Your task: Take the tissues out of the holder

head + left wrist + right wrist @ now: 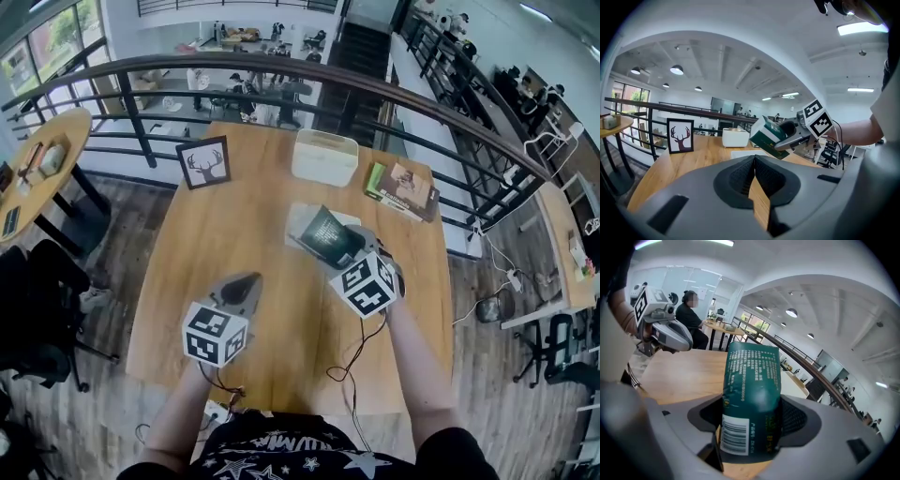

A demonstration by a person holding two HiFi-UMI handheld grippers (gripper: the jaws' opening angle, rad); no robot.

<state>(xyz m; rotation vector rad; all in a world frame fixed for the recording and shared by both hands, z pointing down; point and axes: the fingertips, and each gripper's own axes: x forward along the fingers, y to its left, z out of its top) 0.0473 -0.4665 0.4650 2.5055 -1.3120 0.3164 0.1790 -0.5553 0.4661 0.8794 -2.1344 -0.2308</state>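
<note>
Light wooden bench [281,319] by a railing – right gripper [349,251] pinches a dark green tissue pack [325,232]; left gripper [246,283], well apart, pressed together, empty.

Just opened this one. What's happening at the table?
A person works at a wooden table with a tool in each hand. The right tool is shut on a green tissue pack and holds it tilted above the table, apart from the white holder at the far side. The left tool is shut and empty, nearer the person.
</note>
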